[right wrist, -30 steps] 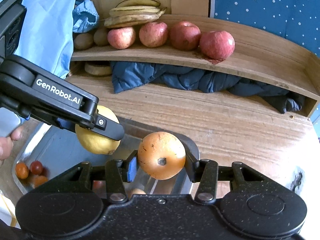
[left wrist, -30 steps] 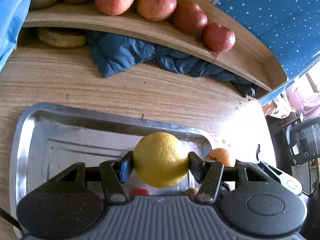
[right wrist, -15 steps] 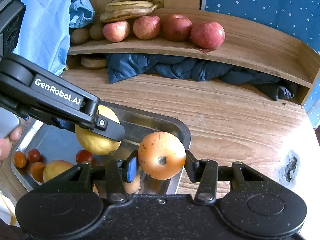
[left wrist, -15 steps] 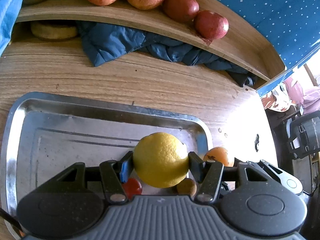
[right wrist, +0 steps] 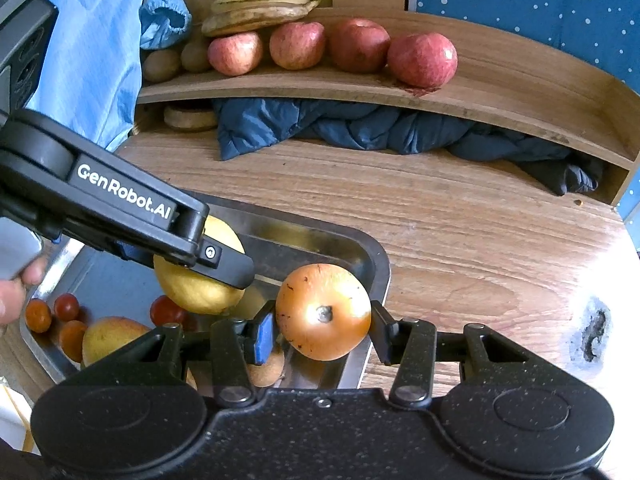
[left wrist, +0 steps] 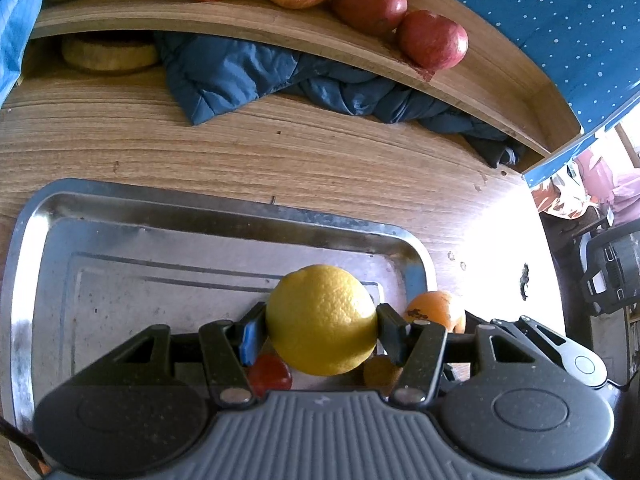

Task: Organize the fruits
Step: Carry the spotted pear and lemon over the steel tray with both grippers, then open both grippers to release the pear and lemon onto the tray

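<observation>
A lemon is clamped in the left gripper jaws and an orange in the right gripper jaws — both held above the metal tray at lower frame, presumably for sorting onto the shelf.

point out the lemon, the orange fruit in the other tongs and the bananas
lemon (left wrist: 322, 318), left wrist view, middle of its yellow peel between the fingers
orange fruit (right wrist: 323, 311), right wrist view, by its stem end, facing the camera
bananas (right wrist: 262, 6), right wrist view, middle of the bunch on the shelf
</observation>
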The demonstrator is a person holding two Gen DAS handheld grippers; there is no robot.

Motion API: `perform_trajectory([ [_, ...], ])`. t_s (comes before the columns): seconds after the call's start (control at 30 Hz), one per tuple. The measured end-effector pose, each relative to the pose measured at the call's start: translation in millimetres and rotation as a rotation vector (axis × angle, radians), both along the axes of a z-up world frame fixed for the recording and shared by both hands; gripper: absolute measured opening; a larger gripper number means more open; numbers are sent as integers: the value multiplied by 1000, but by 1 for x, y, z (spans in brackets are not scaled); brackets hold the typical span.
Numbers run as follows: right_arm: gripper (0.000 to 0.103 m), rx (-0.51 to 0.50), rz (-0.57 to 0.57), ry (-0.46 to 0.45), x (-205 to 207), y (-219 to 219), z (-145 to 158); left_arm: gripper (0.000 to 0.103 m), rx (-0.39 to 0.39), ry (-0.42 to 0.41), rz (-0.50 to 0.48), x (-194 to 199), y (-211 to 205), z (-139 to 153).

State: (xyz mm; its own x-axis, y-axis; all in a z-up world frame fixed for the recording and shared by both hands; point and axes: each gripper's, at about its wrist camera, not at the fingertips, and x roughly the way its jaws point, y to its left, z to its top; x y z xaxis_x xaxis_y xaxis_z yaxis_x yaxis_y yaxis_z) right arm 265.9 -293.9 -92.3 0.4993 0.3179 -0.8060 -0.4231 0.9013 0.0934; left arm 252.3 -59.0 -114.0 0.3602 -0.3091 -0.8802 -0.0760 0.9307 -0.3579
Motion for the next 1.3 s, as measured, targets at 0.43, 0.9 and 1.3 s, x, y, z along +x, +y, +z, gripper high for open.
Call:
perform_trajectory([
  [0.43, 49, -4, 14, 0, 3, 1, 0, 62, 15, 24, 4, 2, 1, -5],
  [0.9, 64, 2, 35, -23, -1, 3, 7, 74, 49, -64, 46, -14, 1, 20],
  [1.3, 88, 37, 31, -85, -28, -3, 33, 98, 88, -139, 154, -66, 17, 51],
])
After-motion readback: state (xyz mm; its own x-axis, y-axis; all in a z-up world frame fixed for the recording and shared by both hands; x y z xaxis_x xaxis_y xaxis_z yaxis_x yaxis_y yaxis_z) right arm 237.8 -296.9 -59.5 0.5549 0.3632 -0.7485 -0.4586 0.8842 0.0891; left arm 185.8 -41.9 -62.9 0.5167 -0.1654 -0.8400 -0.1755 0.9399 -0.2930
